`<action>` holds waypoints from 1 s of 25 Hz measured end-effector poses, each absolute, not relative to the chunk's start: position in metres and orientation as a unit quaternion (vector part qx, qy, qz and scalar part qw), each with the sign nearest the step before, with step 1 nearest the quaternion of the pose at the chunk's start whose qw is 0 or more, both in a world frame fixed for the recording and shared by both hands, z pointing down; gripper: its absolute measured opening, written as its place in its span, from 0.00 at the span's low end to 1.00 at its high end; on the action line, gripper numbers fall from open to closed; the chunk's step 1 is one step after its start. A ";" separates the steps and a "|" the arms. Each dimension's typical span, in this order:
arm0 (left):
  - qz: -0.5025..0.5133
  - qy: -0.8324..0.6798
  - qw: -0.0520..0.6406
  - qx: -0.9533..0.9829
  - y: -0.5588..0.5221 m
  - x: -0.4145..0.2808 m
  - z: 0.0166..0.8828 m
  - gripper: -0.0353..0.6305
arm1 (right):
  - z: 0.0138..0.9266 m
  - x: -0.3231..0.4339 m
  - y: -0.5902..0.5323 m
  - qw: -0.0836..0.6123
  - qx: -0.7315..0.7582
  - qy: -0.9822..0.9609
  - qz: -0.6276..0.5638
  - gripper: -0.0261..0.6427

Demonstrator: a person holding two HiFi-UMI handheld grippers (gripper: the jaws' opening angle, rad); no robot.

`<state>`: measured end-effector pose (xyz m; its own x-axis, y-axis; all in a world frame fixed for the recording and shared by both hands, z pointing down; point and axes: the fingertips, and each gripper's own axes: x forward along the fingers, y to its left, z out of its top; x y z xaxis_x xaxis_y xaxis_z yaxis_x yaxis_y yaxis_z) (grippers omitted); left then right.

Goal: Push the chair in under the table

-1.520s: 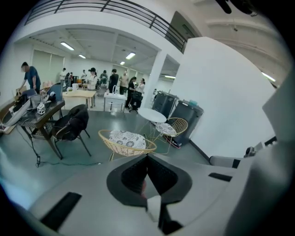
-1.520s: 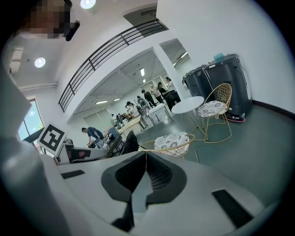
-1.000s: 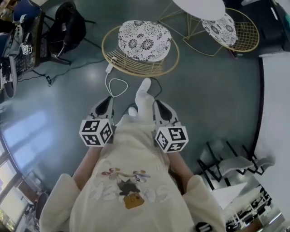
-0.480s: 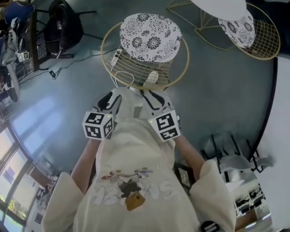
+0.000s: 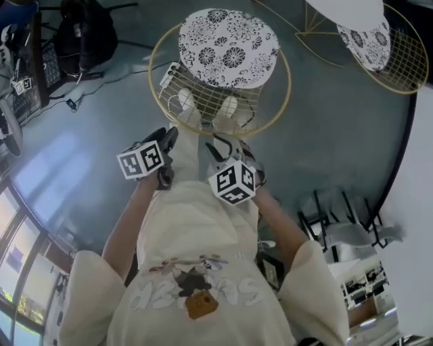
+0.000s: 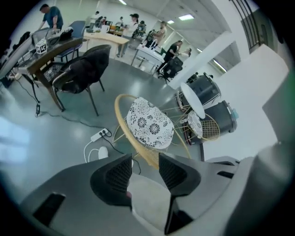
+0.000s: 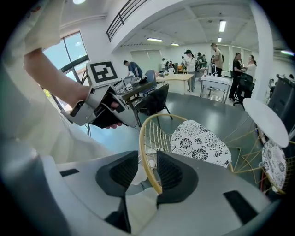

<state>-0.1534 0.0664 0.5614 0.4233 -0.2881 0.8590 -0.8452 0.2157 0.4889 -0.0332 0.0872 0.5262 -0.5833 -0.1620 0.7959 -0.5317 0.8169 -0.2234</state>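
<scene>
The chair [image 5: 226, 47] has a gold wire frame and a black-and-white flowered cushion. It stands just ahead of me, its back rim nearest. The round white table [image 5: 338, 8] is beyond it at the upper right. My left gripper [image 5: 170, 135] is at the near left of the rim. Its jaws are opening, and in the left gripper view [image 6: 140, 171] the rim [image 6: 138, 147] runs down toward the gap, untouched by the pads. My right gripper [image 5: 230, 145] is also opening. The right gripper view [image 7: 147, 173] shows the gold rim [image 7: 146, 156] standing between the pads, close to the right one.
A second wire chair [image 5: 379, 44] sits by the table. A black chair [image 5: 88, 37] and a desk stand at the upper left. A power strip with a cable [image 6: 102, 134] lies on the floor. A white wall [image 5: 419, 169] runs along the right. People work at desks far off.
Both grippers have dropped and moved forward from my chest to the chair's back rim, rolling as they went. Their jaws went from shut to open. The chair now lies closer below me.
</scene>
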 end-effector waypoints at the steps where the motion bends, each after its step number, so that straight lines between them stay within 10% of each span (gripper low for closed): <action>1: 0.219 -0.483 0.619 0.578 0.062 -0.154 0.569 0.30 | 0.535 -0.035 0.087 0.420 0.197 -0.858 0.221 0.20; 25: 0.133 -0.469 0.674 0.555 0.052 -0.135 0.608 0.26 | 0.617 -0.024 0.106 0.540 0.097 -0.834 0.051 0.14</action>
<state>-0.1347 0.0520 0.6076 0.5250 -0.3408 0.7799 -0.6995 0.3492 0.6235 -0.0240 0.1062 0.6175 -0.3979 -0.1062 0.9112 -0.2161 0.9762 0.0195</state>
